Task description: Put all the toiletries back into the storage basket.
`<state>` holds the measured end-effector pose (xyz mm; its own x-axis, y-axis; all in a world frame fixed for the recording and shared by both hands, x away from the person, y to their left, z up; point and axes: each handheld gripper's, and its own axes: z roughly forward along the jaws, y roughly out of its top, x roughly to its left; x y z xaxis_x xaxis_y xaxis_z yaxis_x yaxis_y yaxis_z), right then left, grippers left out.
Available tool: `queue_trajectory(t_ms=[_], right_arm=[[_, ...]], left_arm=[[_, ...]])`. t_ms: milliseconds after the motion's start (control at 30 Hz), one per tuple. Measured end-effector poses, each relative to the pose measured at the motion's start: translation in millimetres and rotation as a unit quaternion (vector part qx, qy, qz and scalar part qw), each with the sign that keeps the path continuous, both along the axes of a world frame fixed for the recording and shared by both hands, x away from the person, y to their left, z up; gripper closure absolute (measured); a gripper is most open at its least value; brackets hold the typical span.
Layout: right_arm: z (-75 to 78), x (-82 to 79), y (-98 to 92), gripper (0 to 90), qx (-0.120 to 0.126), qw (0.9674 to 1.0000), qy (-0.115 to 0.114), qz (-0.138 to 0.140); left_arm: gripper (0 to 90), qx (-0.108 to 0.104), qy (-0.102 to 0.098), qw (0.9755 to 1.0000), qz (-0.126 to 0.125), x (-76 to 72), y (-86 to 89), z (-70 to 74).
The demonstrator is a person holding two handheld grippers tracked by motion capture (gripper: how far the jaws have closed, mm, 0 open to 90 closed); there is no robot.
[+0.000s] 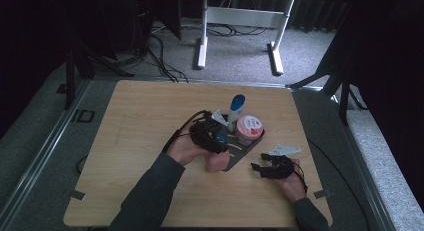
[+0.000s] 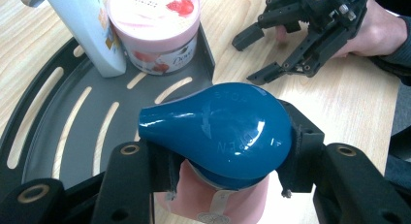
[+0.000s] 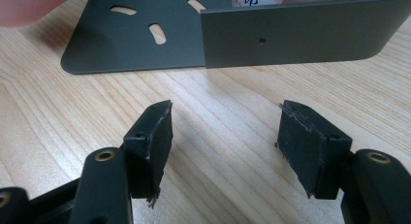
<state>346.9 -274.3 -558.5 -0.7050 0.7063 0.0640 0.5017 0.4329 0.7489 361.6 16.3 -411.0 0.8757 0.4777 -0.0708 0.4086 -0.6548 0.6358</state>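
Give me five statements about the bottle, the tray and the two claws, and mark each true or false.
1. The left claw is clamped on the blue cap of a pink bottle. True.
2. The right claw holds the Dove tub. False: its jaws stand apart with nothing between them, over bare table.
3. The Dove tub sits in the dark slotted tray. True.
4. The white bottle lies flat on the table outside the tray. False: it stands upright in the tray beside the tub.
5. The right claw rests inside the tray. False: it is on the table, outside the tray's wall.
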Motion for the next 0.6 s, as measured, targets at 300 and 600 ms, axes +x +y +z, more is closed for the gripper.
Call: queue_trajectory(t_ms=[300,600], right_arm=[[0.0,0.0,-0.1,37.0,0.0,1.0,0.0,0.001],[0.0,0.0,-0.1,36.9,-0.001,1.0,0.0,0.001]], left_arm=[[51.2,-0.003,-0.006,1.0,0.002,7.6,-5.6,3.9],[51.3,-0.004,-0.012,0.9999,0.008,16.5,-6.3,7.6]])
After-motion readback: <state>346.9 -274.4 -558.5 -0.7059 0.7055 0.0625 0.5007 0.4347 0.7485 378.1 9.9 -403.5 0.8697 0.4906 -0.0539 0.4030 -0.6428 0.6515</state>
